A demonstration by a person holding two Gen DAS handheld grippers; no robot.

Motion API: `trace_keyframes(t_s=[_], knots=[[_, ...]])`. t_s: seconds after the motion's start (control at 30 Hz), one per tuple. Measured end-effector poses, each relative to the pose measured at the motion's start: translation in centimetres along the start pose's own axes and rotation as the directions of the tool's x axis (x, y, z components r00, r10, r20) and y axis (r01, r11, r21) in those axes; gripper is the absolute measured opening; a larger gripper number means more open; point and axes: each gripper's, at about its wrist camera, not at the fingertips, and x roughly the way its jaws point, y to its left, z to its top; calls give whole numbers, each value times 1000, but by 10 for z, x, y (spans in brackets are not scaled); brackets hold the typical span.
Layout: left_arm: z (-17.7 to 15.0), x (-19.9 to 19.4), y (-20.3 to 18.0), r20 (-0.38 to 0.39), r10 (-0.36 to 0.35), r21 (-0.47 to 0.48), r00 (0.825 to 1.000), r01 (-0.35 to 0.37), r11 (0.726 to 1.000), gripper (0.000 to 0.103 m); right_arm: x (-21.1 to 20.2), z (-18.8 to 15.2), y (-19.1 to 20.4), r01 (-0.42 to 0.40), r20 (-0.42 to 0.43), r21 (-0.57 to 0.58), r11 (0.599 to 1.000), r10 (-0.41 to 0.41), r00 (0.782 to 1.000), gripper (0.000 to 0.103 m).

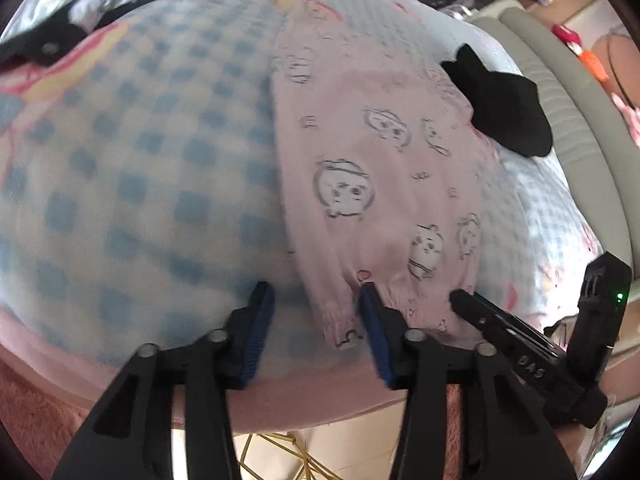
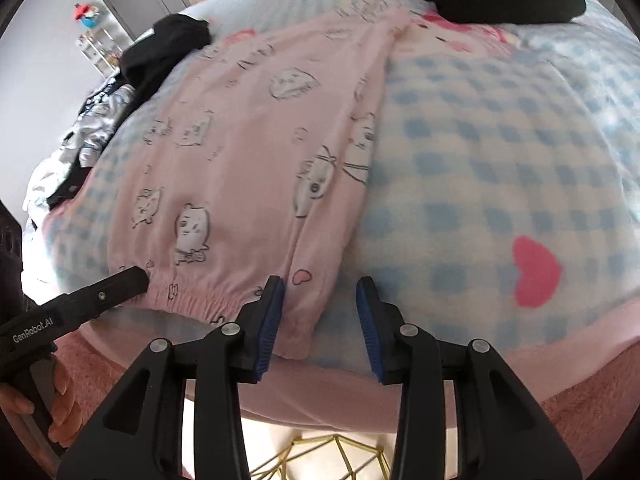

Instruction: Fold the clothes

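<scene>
Left wrist | left hand-held gripper jaws apart, astride pink pants waistband corner | right hand-held gripper likewise

I see a bed covered by a blue-and-white checked blanket with a pink border and a red heart. Pink pyjama trousers with cartoon faces lie flat on it, cuffs at the near edge. A black garment sits just past their far end, and another dark garment lies towards the far side beside a crumpled pale pile.
</scene>
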Motion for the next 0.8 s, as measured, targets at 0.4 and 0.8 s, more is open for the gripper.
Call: trace_keyframes(t_s=[0.4, 0.8], knots=[[-1, 2, 0, -18, -101, -5, 995, 101, 995, 52, -10, 2, 6, -7, 29, -27, 1000, 8, 1000, 39], [-4, 0, -13, 3, -123, 34, 992, 123, 992, 21, 7, 3, 12, -113, -26, -37, 993, 112, 993, 16]])
